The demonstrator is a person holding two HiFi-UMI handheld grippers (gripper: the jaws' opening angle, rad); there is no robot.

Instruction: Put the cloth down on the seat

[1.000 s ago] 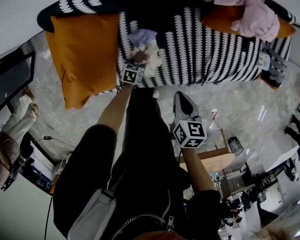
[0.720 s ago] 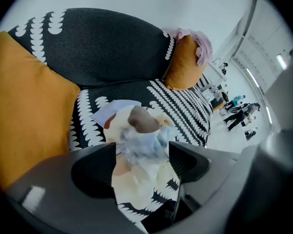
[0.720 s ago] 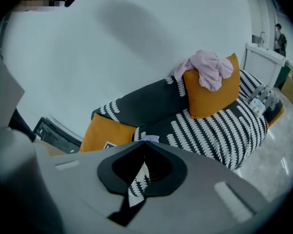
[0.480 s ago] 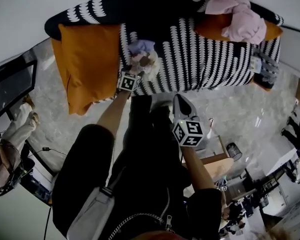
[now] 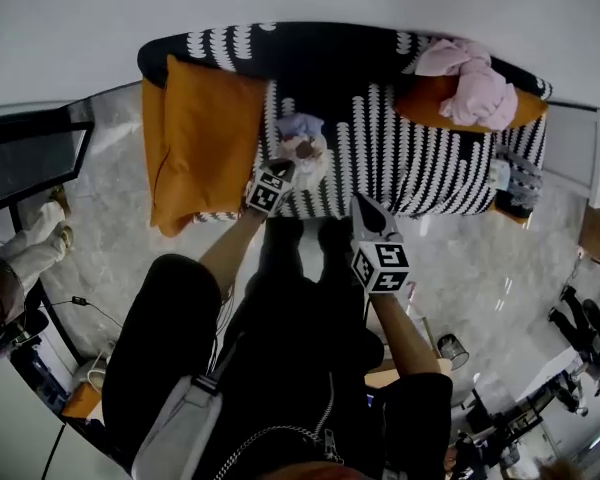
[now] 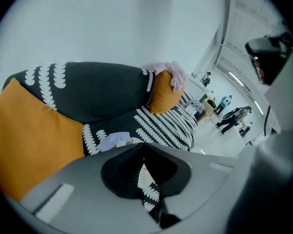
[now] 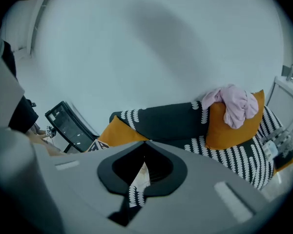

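A person stands facing a sofa (image 5: 420,168) covered in a black fabric with white scalloped stripes, seen from above, with a pair of tongs in each hand. The cloth (image 5: 302,148), a small crumpled bundle of lavender, white and brownish fabric, lies on the sofa seat towards its left half, just right of a large orange cushion (image 5: 205,138) that leans over the left end.

The left tongs (image 5: 283,168) are at the near edge of the cloth, pointing down at it. They have just closed, their tips are together, and nothing is between them. Through the gap behind the tips only the striped seat shows, with the cloth lying just beyond. No view shows whether the tips touch the cloth.

The right tongs (image 5: 359,202) are held nearer the person, above the front edge of the seat and well right of the cloth. Their tips are also together and empty.

At the far right of the sofa, a second orange cushion (image 5: 430,106) carries a bunched pink garment (image 5: 475,83). The floor (image 5: 480,258) is pale marble.
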